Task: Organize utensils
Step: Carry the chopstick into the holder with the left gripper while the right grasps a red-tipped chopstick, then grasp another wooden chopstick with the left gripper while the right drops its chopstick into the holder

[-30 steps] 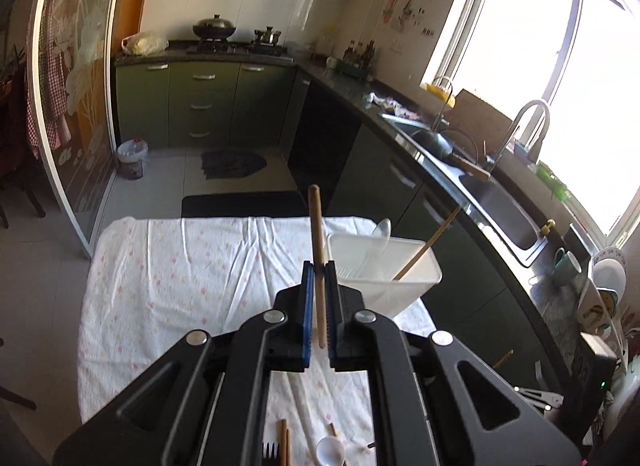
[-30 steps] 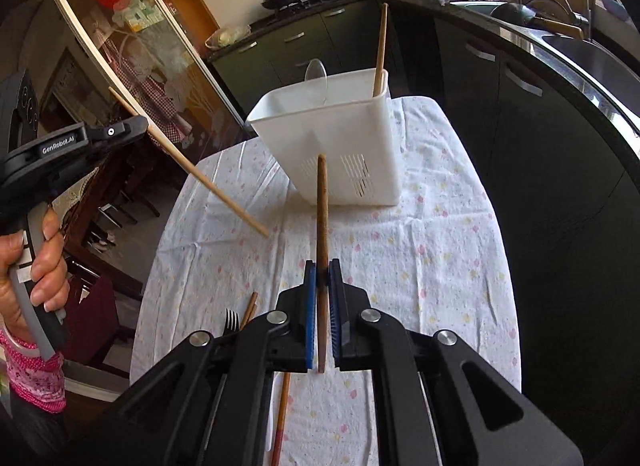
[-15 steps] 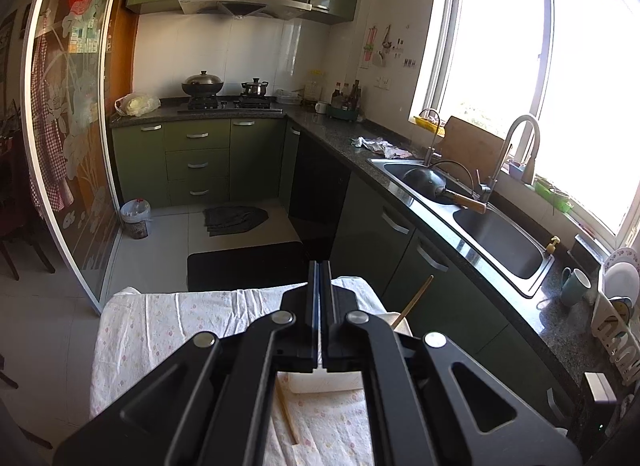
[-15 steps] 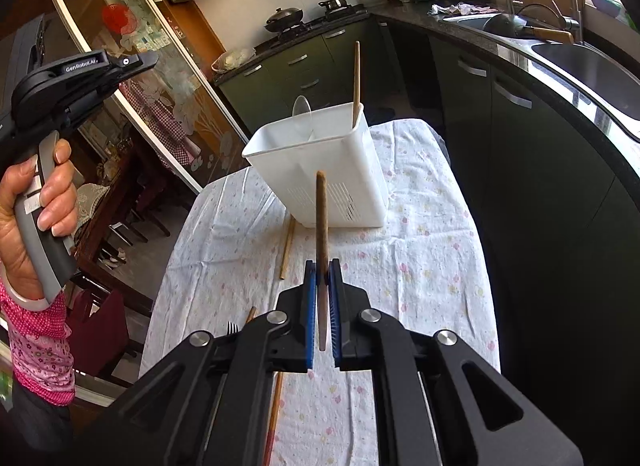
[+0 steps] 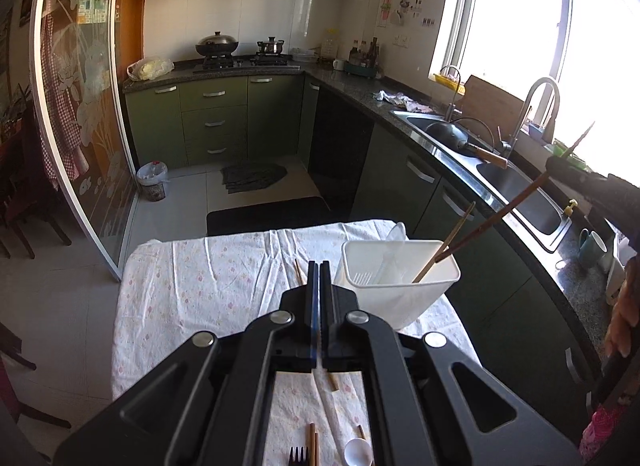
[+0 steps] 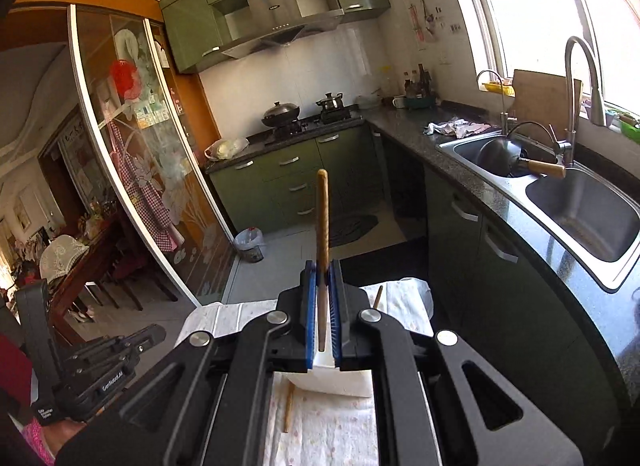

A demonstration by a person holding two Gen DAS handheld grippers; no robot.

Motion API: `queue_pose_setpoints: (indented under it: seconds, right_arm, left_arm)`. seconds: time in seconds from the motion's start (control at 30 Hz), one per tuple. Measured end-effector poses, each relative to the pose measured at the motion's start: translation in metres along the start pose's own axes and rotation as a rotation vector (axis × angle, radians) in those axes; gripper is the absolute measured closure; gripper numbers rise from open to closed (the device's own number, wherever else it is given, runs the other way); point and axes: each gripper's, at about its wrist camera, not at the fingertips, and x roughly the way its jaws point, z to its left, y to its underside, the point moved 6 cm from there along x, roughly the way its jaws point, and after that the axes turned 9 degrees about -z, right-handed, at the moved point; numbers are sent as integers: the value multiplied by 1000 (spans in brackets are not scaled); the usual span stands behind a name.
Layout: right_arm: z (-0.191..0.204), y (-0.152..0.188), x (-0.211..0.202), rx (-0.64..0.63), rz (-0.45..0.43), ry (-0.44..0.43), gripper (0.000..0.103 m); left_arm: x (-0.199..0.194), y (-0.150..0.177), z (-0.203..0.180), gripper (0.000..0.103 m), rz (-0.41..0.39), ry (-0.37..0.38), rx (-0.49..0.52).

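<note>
So the table (image 5: 168, 290) with the flowery cloth looks the same as a second ago, and the white bin (image 5: 400, 294) hasn't budged from its right-hand side. What's changed is the two grippers. The left gripper (image 5: 319, 290) had a chopstick pinched upright a second ago; now its jaws are pressed fully together with nothing between them. That stick looks like the one lying flat on the cloth just beside the bin, the loose chopstick (image 6: 288, 406), so it missed or got dropped rather than filed away. The right gripper (image 6: 323, 270) is clamped tight on its own chopstick (image 6: 322, 225). It has swung from hanging back over the table to sitting right above the bin. In the left view that stick slants down from the gripper, with its lower end at the bin's far rim and probably already inside. It crosses the lighter chopstick (image 5: 444, 246) that's leaning in there next to a white spoon (image 5: 394, 238). So this one's basically a release away from done. After that there's the dropped stick to redo, plus the fork (image 5: 296, 456), a small spoon (image 5: 358, 454) and a chopstick pair (image 5: 312, 442) waiting at the near edge.
</note>
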Motion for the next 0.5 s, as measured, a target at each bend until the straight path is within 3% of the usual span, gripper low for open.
queue_pose_setpoints:
  seconds: [0.1, 0.23, 0.33, 0.5]
  right_arm:
    - [-5, 9, 23, -14, 39, 36, 96]
    - [-10, 32, 52, -21, 100, 49, 96]
    - [-12, 47, 68, -33, 131, 56, 96]
    - [-18, 60, 80, -28, 166, 36, 93]
  left_arm:
    - [28, 27, 4, 102, 132, 23, -43]
    - [64, 56, 9, 101, 244, 25, -95]
    - [90, 73, 12, 85, 313, 23, -140]
    - [118, 85, 18, 51, 360, 5, -205]
